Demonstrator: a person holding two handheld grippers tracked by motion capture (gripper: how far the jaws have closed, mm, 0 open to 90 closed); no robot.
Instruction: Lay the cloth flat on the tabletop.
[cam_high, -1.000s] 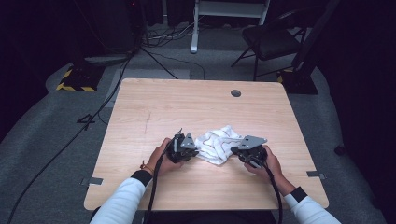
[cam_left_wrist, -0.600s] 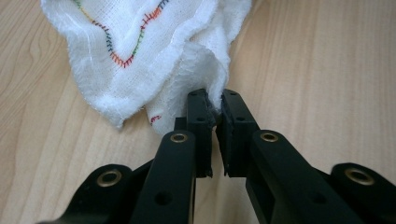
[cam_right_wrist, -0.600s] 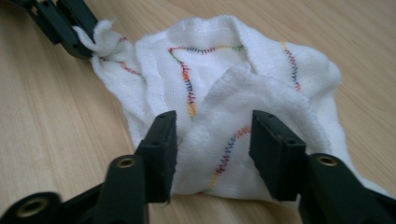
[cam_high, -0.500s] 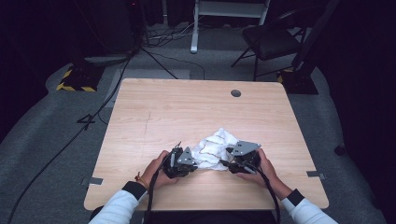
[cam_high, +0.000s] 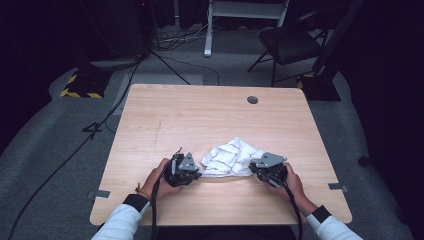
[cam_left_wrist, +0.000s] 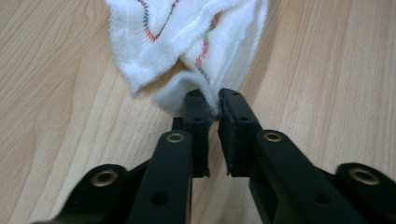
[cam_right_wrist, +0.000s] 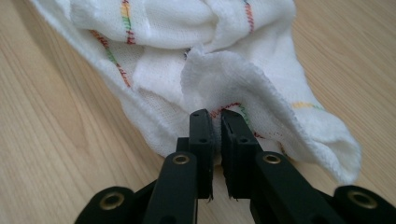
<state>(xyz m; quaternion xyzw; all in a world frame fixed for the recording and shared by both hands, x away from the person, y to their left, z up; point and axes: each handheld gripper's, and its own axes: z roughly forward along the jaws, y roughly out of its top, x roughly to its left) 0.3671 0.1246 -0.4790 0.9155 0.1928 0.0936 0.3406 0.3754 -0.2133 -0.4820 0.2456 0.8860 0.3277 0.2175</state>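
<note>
A crumpled white cloth (cam_high: 231, 157) with thin coloured stitched lines lies on the wooden bench (cam_high: 210, 117), toward the six o'clock edge, between the two grippers. In the high view the left gripper (cam_high: 194, 171) sits at the cloth's eight o'clock side and the right gripper (cam_high: 251, 166) at its four o'clock side. Each is wrapped by a hand, so their fingers are covered by the grey plates and knuckles there, and the contact with the cloth is hard to make out from above.

The left gripper view is clearer: the black fingers (cam_left_wrist: 200, 112) stand narrow, nipping a thin corner of the cloth (cam_left_wrist: 187, 42) at twelve o'clock. They have just been opening a little, yet the fabric edge sits between the pads and looks pinched. The rest of the cloth runs off the top of that view.

In the right gripper view the fingers (cam_right_wrist: 201, 128) have just been closing and stand narrow on a fold of the cloth (cam_right_wrist: 219, 70). A red stitched line disappears into the slit between them. How much fabric is caught is hidden by the pads. The cloth bunches upward and is cut off at the top and the ten o'clock corner. Its loose edge trails off toward four o'clock onto the bare bench (cam_right_wrist: 51, 140).
</note>
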